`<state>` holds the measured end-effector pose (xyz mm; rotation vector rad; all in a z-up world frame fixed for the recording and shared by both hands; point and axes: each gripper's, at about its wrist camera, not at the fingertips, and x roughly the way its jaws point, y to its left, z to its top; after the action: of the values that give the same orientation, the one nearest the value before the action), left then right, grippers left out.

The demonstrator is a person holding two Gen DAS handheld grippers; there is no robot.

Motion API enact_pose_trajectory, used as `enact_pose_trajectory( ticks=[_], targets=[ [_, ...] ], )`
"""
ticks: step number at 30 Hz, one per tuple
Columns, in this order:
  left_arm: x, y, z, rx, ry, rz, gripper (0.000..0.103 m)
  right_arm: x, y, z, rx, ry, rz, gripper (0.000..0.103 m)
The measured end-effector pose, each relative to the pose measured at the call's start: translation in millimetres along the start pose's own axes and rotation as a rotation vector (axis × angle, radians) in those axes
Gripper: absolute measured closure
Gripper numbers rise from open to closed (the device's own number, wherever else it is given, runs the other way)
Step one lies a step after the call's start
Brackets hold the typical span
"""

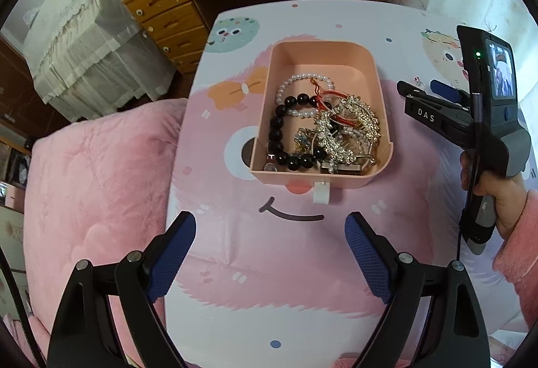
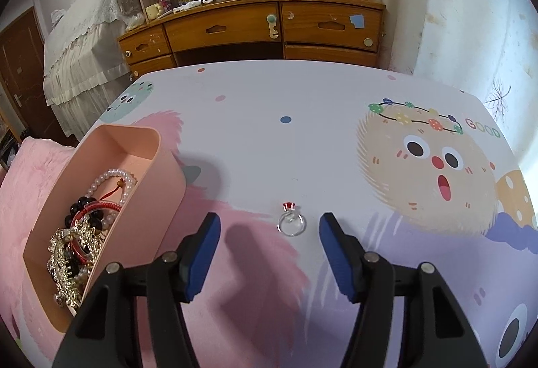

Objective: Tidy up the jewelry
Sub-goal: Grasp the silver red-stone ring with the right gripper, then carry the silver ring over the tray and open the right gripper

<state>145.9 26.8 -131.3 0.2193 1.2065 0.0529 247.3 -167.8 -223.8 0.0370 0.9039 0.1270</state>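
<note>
Blue-padded, my right gripper point(image 2: 269, 227) stands partly open with its jaws either side of a silver ring with a red stone point(image 2: 291, 222), which lies on the cartoon-printed tablecloth point(image 2: 302, 149) at lower centre, untouched. I judge the pick-up is in hand; next, squeeze squarely on the thin band. My left gripper point(image 1: 270, 240) hangs wide and empty below the pink plastic tray of beads and brooches point(image 1: 381, 119). "GOOD" reads at right; "DAS" marks the gripper.

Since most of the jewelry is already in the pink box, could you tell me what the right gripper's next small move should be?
Probably ease the right gripper slightly forward and close on the ring: it lies alone on the table, between the open pads but untouched, outside the box.
</note>
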Motion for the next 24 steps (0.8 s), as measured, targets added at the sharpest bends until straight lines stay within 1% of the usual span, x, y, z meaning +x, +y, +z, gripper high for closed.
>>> enact_pose_trajectory(
  ticks=[1,2,3,4,5,6,7,10,14,21,24],
  targets=[
    [-1,0,0,0.002,-0.004,0.005,0.014,0,0,-1,0.004,-0.001,-0.001,0.044],
    [-3,0,0,0.0,-0.01,0.008,0.014,0,0,-1,0.005,-0.004,-0.012,0.051],
    [-4,1,0,-0.004,-0.013,0.008,0.014,0,-1,-1,0.001,-0.007,-0.03,0.06],
    [-5,2,0,-0.012,-0.016,0.005,0.014,1,-1,0,-0.003,-0.007,-0.05,0.066],
    [-5,3,-1,-0.016,-0.018,0.003,0.014,2,-2,1,-0.004,-0.005,-0.062,0.077],
    [-6,4,-1,-0.023,-0.019,0.0,0.014,2,-4,2,0.002,0.0,-0.079,0.085],
    [-6,5,-2,-0.027,-0.02,-0.001,0.014,2,-6,3,0.012,0.004,-0.086,0.088],
    [-5,8,-3,-0.043,-0.019,-0.007,0.014,1,-11,4,0.016,0.011,-0.058,0.088],
    [-8,13,-5,-0.054,-0.03,-0.003,0.014,1,-10,6,-0.007,0.024,-0.044,0.088],
    [-15,25,-8,-0.088,-0.053,0.005,0.014,-2,-11,8,0.006,0.074,-0.009,0.088],
    [-18,31,-10,-0.107,-0.057,0.006,0.014,-13,-8,10,0.007,0.067,0.008,0.088]
  ],
)
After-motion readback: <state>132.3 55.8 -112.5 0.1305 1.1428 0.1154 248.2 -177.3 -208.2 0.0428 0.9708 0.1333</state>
